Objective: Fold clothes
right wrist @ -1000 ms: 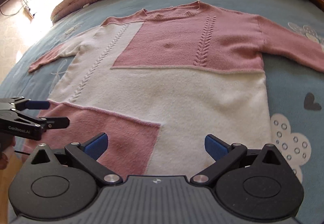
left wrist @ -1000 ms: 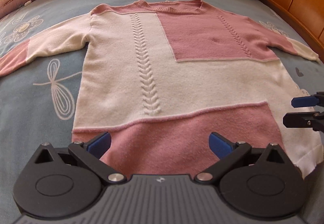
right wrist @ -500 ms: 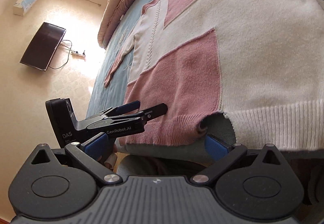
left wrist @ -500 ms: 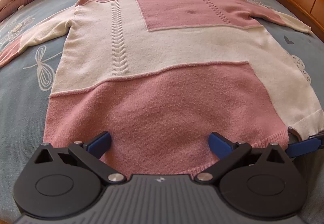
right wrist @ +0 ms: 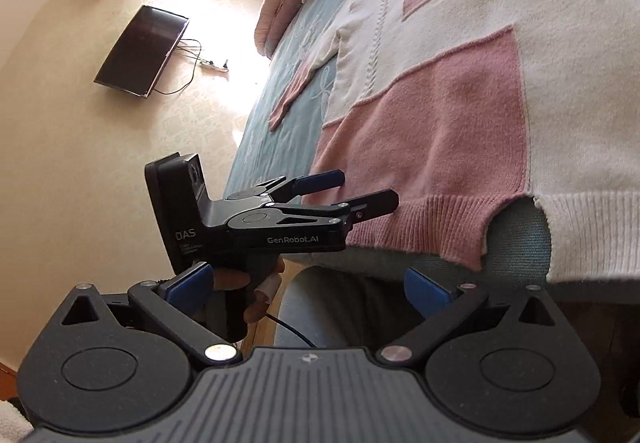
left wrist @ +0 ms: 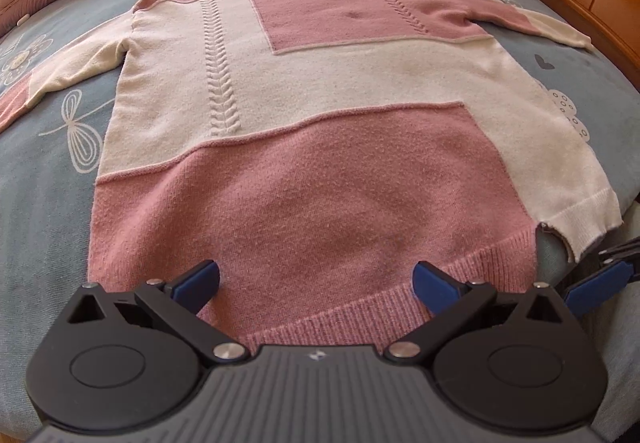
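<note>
Facing sweater (left wrist: 304,115); right view adding television (right wrist: 142,51).

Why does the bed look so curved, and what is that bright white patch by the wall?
Left wrist view: the fisheye lens bows the bed and sweater; light is soft and even. Right wrist view: sunlight washes out the wall beside the dark screen, and the picture is tilted with stretched edges.

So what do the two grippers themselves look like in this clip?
Both match: the left gripper and right gripper have black bodies with ribbed grey tops, round pivot discs, silver screws and blue finger pads. From the right wrist view, the left one carries white "GenRobot.AI" and "DAS" lettering.
</note>
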Available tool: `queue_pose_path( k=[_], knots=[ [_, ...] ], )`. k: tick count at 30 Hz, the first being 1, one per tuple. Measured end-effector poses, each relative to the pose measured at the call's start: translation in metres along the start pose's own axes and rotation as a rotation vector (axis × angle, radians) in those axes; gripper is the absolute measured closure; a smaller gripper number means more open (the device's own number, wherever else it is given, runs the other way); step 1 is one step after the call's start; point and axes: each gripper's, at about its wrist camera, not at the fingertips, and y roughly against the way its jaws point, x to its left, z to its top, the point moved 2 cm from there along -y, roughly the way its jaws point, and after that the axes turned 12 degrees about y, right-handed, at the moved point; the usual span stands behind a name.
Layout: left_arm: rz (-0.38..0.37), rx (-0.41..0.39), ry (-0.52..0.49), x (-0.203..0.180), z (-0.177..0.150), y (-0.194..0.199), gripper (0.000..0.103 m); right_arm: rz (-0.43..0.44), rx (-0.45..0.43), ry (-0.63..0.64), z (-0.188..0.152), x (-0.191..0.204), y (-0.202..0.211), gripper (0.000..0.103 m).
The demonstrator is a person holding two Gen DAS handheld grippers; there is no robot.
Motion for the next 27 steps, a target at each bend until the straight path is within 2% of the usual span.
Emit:
queue_pose_path(
  k=[3, 5, 9, 11, 13, 15, 16, 18, 22, 24, 27],
  knots=[
    [-0.052, -0.080, 0.011, -0.001, 0.016, 0.013, 0.001, -0.155, -0.102, 0.148, 0.018, 0.015, 0.028, 0.000],
    [-0.100, -0.114, 0.038, -0.004, 0.031, 0.011, 0.001, -0.383, -0.142, 0.244, 0.034, 0.011, 0.034, 0.000],
    [-0.235, -0.141, 0.141, -0.014, 0.052, -0.010, 0.001, -0.823, -0.074, 0.421, 0.043, -0.023, 0.017, 0.000],
    [-0.307, -0.137, 0.187, -0.020, 0.054, -0.022, 0.001, -0.890, -0.007, 0.493, 0.030, -0.033, 0.006, 0.000],
    [-0.345, -0.123, 0.187, -0.027, 0.049, -0.032, 0.001, -0.955, 0.055, 0.564, 0.017, -0.042, -0.005, 0.000],
    [-0.330, -0.091, 0.181, -0.032, 0.038, -0.042, 0.001, -0.969, 0.019, 0.554, 0.010, -0.042, -0.003, 0.000],
    [-0.323, -0.112, 0.167, -0.033, 0.028, -0.041, 0.001, -0.964, -0.012, 0.509, 0.009, -0.045, 0.003, 0.000],
    [-0.317, -0.123, 0.144, -0.033, 0.012, -0.033, 0.001, -0.967, -0.052, 0.516, 0.003, -0.046, 0.007, 0.000],
    [-0.301, -0.058, 0.098, -0.031, -0.011, -0.014, 0.001, -0.975, -0.117, 0.560, -0.010, -0.041, 0.009, 0.000],
    [-0.282, -0.033, 0.099, -0.029, -0.008, -0.007, 0.001, -0.980, -0.110, 0.557, -0.008, -0.039, 0.008, 0.000],
    [-0.300, -0.091, 0.167, -0.027, 0.022, -0.003, 0.001, -0.996, -0.092, 0.544, -0.004, -0.038, 0.005, 0.000]
  ],
)
